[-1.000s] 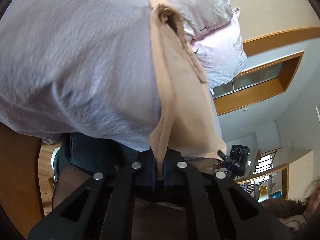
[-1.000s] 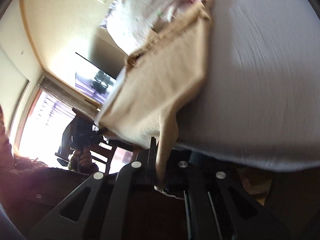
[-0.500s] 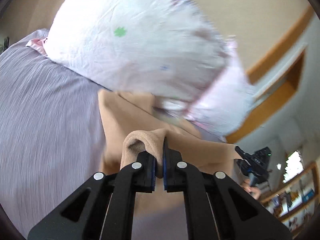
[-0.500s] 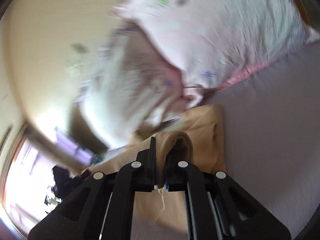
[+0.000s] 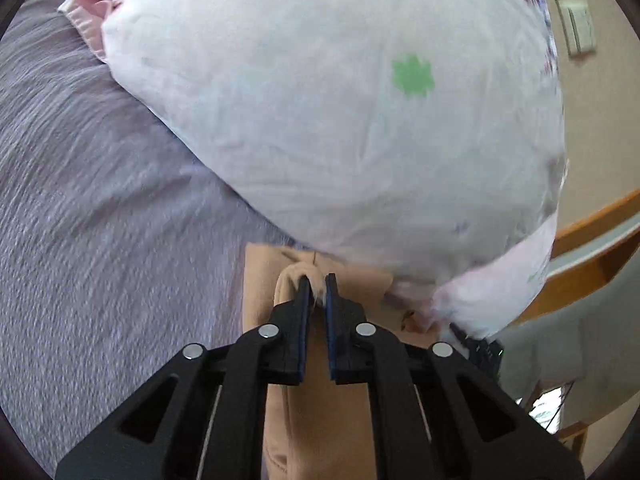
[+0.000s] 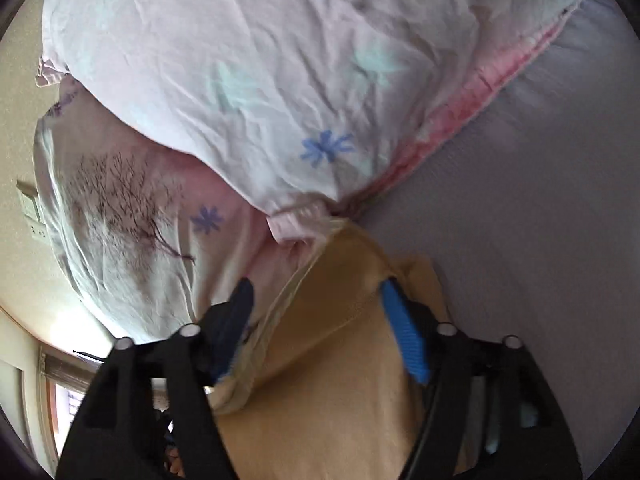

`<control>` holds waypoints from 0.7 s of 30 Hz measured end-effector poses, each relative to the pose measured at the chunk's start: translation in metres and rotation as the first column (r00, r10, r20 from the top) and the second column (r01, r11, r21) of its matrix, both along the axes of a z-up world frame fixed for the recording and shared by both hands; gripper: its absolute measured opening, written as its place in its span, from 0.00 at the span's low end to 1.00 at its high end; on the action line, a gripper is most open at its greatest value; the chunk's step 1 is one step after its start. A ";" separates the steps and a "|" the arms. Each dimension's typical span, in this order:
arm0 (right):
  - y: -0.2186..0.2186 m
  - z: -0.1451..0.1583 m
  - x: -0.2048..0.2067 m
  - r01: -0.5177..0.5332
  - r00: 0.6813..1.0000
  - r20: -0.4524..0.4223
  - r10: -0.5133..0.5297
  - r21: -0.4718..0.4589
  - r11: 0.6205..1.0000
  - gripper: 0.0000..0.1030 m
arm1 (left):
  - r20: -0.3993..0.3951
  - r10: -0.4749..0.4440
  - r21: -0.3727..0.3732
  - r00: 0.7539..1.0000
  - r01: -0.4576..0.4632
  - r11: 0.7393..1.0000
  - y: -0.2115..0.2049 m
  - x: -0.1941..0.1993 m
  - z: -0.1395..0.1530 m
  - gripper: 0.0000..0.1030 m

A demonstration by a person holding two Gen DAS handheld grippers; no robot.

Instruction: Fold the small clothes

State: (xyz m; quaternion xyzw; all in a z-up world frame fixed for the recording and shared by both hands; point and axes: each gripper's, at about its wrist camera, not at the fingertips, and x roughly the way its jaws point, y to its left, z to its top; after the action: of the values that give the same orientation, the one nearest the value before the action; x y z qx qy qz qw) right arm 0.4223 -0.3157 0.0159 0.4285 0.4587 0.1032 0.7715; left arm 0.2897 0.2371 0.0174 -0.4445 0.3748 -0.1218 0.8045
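A tan garment [image 5: 320, 420] lies on the lilac bedsheet [image 5: 100, 200], its far edge against a white pillow. My left gripper [image 5: 315, 284] is shut on a bunched fold of the tan garment at that far edge. In the right wrist view the same tan garment [image 6: 320, 380] lies between my right gripper's [image 6: 316, 286] fingers, which stand wide open with the cloth loose under them. The blue pad of the right finger [image 6: 404, 332] rests by the cloth's folded edge.
A big white pillow with a green clover print [image 5: 340, 120] fills the far side. In the right wrist view a second flowered pillow with a pink frill [image 6: 280, 80] lies on one with a tree print [image 6: 120, 208]. Wall and wood trim [image 5: 592, 220] stand behind.
Both grippers carried the garment's edge forward and down to the pillows, laying the cloth over itself. The right gripper has opened and let go; the left still pinches the fold.
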 end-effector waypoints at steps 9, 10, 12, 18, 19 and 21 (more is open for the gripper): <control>-0.001 0.050 -0.037 -0.028 0.983 0.177 0.049 -0.121 0.992 0.84 | -0.017 -0.021 0.043 1.000 0.022 0.999 0.011 -0.052 0.004 0.48; -0.001 0.055 -0.044 -0.043 0.979 0.195 0.067 -0.126 0.991 0.85 | -0.017 -0.053 0.058 0.998 0.054 0.997 0.005 -0.059 0.003 0.48; 0.001 0.063 -0.060 -0.076 0.972 0.211 0.106 -0.147 0.986 0.87 | -0.036 -0.111 0.072 0.993 0.113 0.991 -0.011 -0.069 -0.007 0.48; 0.015 0.058 -0.095 -0.159 0.963 0.192 0.188 -0.160 0.974 0.87 | -0.091 -0.184 0.086 0.979 0.192 0.978 -0.044 -0.069 -0.031 0.48; 0.017 0.059 -0.097 -0.166 0.962 0.193 0.195 -0.159 0.973 0.87 | -0.085 -0.180 0.078 0.980 0.186 0.979 -0.048 -0.067 -0.032 0.48; 0.019 0.059 -0.110 -0.172 0.959 0.201 0.200 -0.150 0.974 0.87 | -0.079 -0.151 0.063 0.985 0.156 0.986 -0.051 -0.063 -0.035 0.44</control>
State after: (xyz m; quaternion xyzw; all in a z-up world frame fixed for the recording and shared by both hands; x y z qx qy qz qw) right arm 0.3123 -0.2970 0.0749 0.3184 0.4169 0.1907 0.8297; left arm 0.2268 0.1861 -0.0173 -0.3904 0.4415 -0.1536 0.7932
